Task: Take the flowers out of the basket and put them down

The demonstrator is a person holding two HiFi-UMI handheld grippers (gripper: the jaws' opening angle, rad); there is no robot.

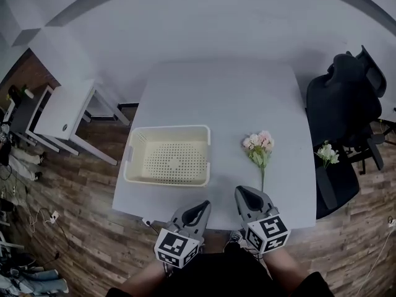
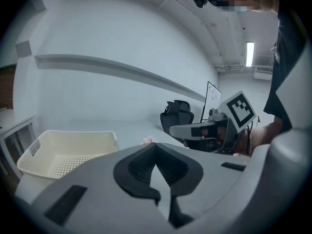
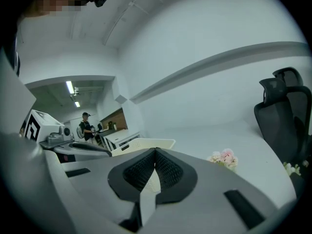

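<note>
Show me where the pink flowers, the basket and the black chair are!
pink flowers [image 1: 258, 142], head view, on the blossoms.
basket [image 1: 166, 180], head view, on its near wall.
black chair [image 1: 343, 98], head view, on the backrest.

Your tabletop [image 1: 216, 98] lies open across its far half. Nearer you, the basket [image 1: 168, 128] blocks the left and the pink flowers [image 1: 258, 145] lie to the right, with a free lane between them. An office chair [image 1: 343, 98] crowds the right edge.
</note>
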